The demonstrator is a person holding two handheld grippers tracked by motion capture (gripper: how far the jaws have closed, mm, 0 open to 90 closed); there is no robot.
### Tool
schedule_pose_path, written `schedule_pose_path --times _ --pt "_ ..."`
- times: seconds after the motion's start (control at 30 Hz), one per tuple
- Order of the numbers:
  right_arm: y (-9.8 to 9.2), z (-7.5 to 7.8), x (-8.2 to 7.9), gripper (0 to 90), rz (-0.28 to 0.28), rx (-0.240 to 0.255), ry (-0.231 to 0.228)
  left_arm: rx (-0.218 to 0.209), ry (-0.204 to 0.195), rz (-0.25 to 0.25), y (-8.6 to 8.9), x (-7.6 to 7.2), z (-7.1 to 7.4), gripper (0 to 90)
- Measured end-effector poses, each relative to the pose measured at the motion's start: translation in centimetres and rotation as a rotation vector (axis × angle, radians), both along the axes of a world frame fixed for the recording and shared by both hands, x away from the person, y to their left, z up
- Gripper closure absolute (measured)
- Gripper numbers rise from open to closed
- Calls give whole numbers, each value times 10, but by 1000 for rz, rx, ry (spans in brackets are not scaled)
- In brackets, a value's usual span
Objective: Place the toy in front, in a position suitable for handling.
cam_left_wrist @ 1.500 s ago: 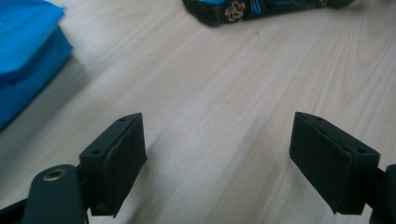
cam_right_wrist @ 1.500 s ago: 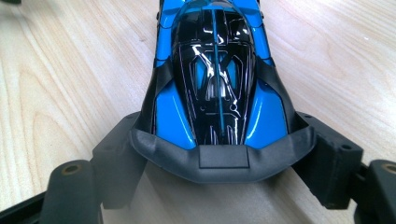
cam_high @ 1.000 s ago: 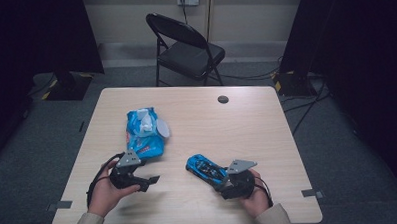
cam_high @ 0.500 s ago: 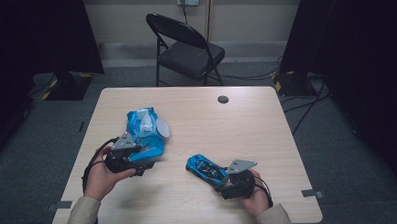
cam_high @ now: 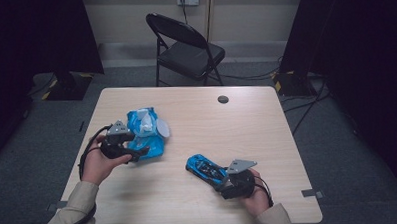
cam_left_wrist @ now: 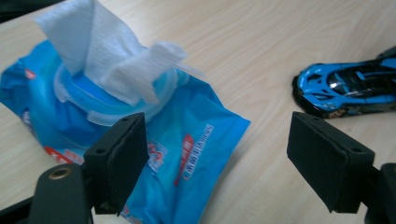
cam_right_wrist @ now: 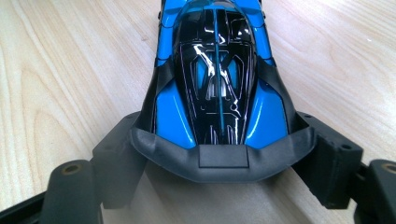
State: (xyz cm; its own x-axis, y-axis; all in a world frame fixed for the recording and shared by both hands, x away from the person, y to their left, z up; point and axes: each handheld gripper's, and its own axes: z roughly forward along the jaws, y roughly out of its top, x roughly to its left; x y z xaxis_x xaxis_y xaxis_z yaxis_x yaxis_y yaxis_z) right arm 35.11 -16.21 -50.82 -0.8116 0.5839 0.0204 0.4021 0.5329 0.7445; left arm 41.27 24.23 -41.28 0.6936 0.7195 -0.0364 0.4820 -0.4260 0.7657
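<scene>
- The toy car (cam_high: 204, 168) is seen on the table (cam_high: 267, 124), toward the near right part, with its rear end between the jaws of the right gripper (cam_high: 228, 180).
- In the right gripper view the pads are pressed against both sides of the car's (cam_right_wrist: 217, 79) tail, so the car is grasped by the right gripper (cam_right_wrist: 219, 161).
- The left gripper (cam_high: 138, 153) is held at the near edge of the blue pack of wipes (cam_high: 148, 131), near the table's left edge.
- In the left gripper view the jaws of the left gripper (cam_left_wrist: 219, 156) are spread wide and nothing is pinched; one pad is in front of the pack's (cam_left_wrist: 187, 140) corner, the other over bare wood.
- A white wipe (cam_left_wrist: 100, 51) is seen standing out of the pack's opened lid.
- Bare wood is left between pack and car; the two are apart.
- The far right half of the table is free except for a small dark disc (cam_high: 223, 99).
</scene>
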Motion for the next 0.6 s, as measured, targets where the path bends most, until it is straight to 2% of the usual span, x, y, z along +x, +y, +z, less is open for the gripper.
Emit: schedule_pose_path --times 0.17,0.47,0.6 --pt "0 0 0 241 0 0 0 16 4 25 4 9 0 201" --pt "0 0 0 241 1 0 -1 20 14 52 5 29 -4 221" --pt "0 0 0 241 0 0 0 13 3 45 5 37 -1 300"
